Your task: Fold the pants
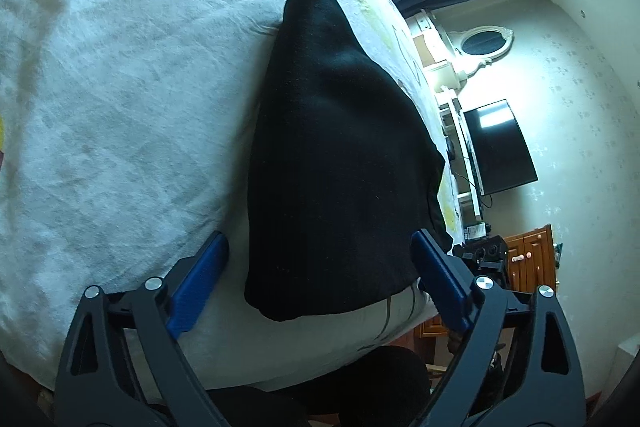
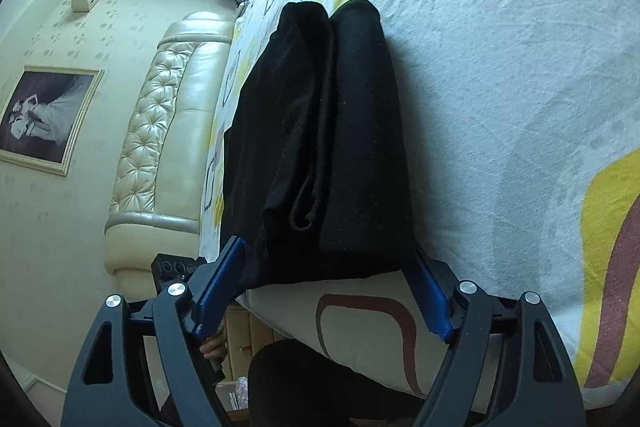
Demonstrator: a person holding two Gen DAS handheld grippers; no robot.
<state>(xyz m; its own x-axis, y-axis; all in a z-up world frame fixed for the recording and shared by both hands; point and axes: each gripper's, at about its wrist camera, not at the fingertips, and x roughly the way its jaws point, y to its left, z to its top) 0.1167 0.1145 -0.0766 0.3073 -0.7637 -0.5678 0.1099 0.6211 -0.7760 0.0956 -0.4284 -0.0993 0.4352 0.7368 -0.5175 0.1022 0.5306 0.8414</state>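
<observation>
Both of my grippers are spread wide and hold nothing. My left gripper (image 1: 320, 259) frames the black pants (image 1: 340, 163), which lie folded on the bed (image 1: 120, 87) near its edge. Only the view from my right gripper (image 2: 324, 267) shows the layered fold edges (image 2: 304, 215); the left view shows a television (image 1: 500, 147).

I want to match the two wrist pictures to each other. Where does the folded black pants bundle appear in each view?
Left wrist view: the folded black fabric pants bundle fills the middle, narrowing toward the top, between the open blue tongs.
Right wrist view: the pants stand centre-left, layers visible, near the bed edge.
Shared landmark: the white bedsheet with brown curved stripes.
</observation>
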